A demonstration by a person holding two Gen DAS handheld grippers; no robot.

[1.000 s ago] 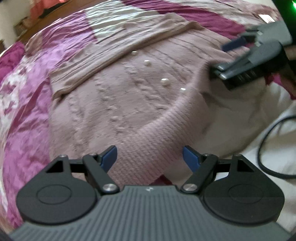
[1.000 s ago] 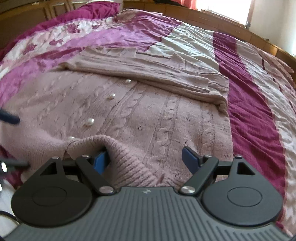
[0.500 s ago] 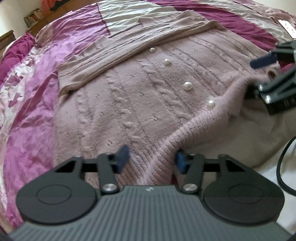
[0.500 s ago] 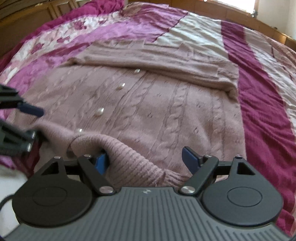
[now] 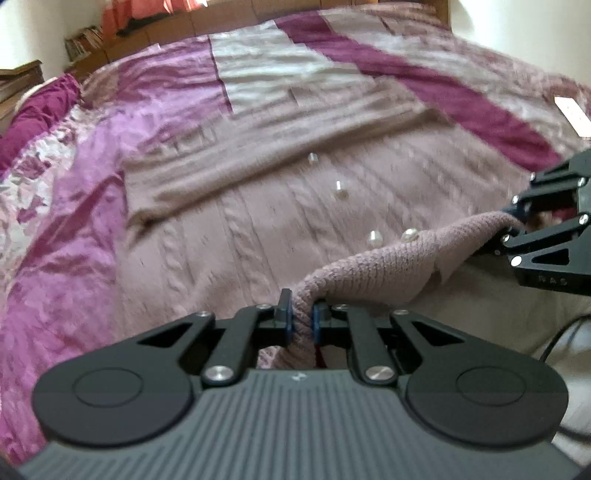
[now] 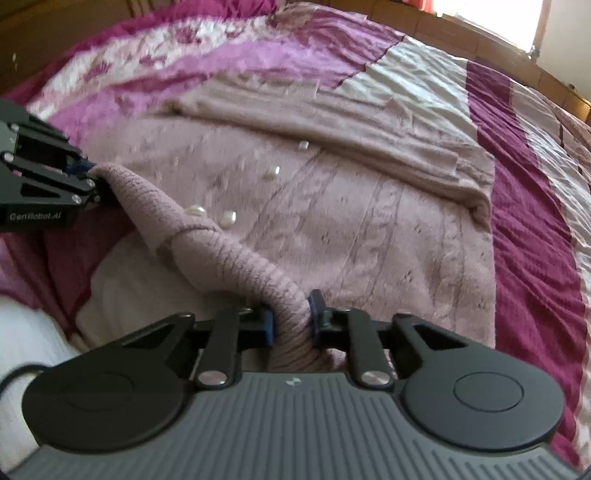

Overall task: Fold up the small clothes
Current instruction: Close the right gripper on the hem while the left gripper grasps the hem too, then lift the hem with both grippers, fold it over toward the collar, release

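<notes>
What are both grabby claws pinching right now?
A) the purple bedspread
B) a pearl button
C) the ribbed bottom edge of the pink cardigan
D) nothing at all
C: the left gripper and the right gripper each have the ribbed hem of the pink cardigan squeezed between their blue pads, lifted off the bedspread.

Magenta-and-cream bedspread [image 6: 528, 206]; wooden headboard [image 6: 461, 35] — black cable [image 5: 554, 343]

One garment, two grippers, four buttons.
One dusty-pink cable-knit cardigan [image 5: 258, 236]; four round pearl-white buttons [image 5: 373, 239]; two black two-finger grippers [image 5: 302, 320].
</notes>
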